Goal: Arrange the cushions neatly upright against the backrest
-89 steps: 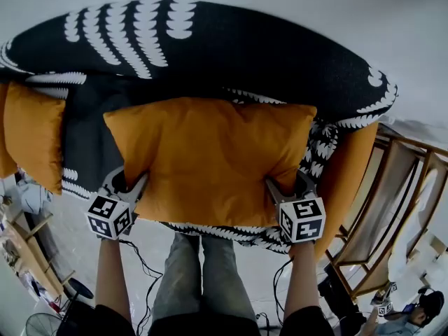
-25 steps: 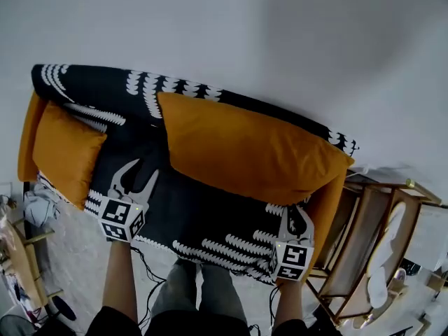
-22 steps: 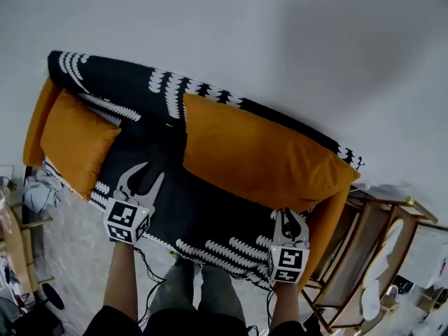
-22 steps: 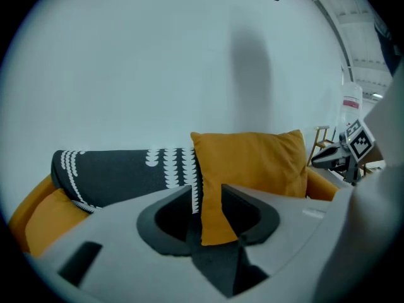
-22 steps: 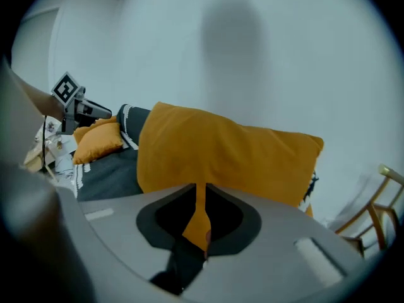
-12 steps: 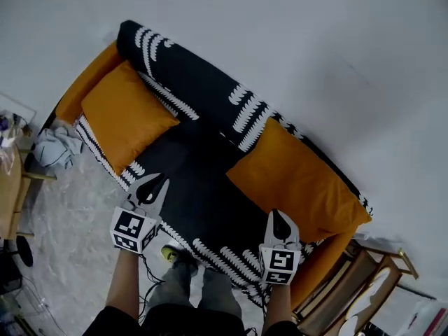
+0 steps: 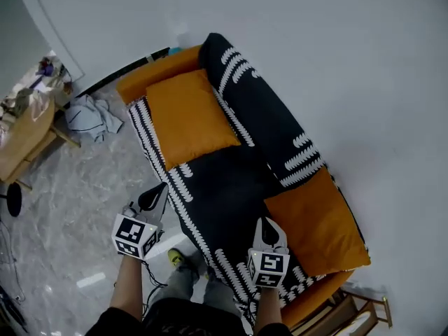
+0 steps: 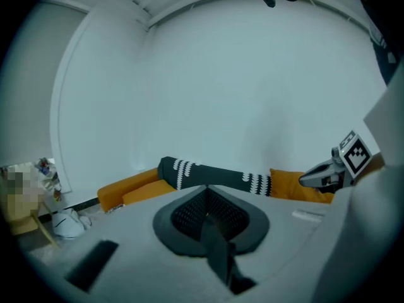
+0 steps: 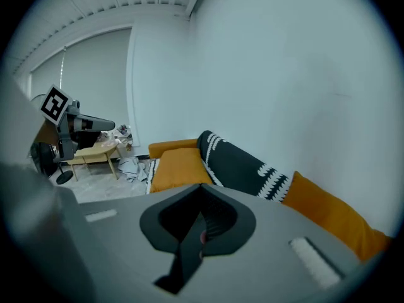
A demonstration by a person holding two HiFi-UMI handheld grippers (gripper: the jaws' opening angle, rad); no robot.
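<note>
Both tools are off the sofa [image 7: 224, 187] and idle. The left gripper [image 7: 157, 191] hangs over the marble floor [image 7: 84, 187] just off the seat's front edge. Its jaws have just closed, with nothing between them. The right gripper [image 7: 267, 224] hovers above the seat's near edge, its jaws also together and empty. We read the closed, empty tools as a pause between cushions rather than a grasp under way.

The near-right cushion [image 7: 318, 222] leans against the backrest [image 7: 269, 121], which is draped in a black throw with white markings, so it looks placed. The far-left cushion [image 7: 189, 117] sits at the other end, just beside the orange armrest [image 7: 157, 72]. It appears to lie flatter on the seat than to stand against the back, though we cannot be sure from here. If so, it is the piece left to do, and both grippers are well apart from it, so we would have to move left along the sofa.

Beyond the armrest, a heap of cloth [image 7: 87, 114] and a wooden table [image 7: 24, 128] crowd the floor.
</note>
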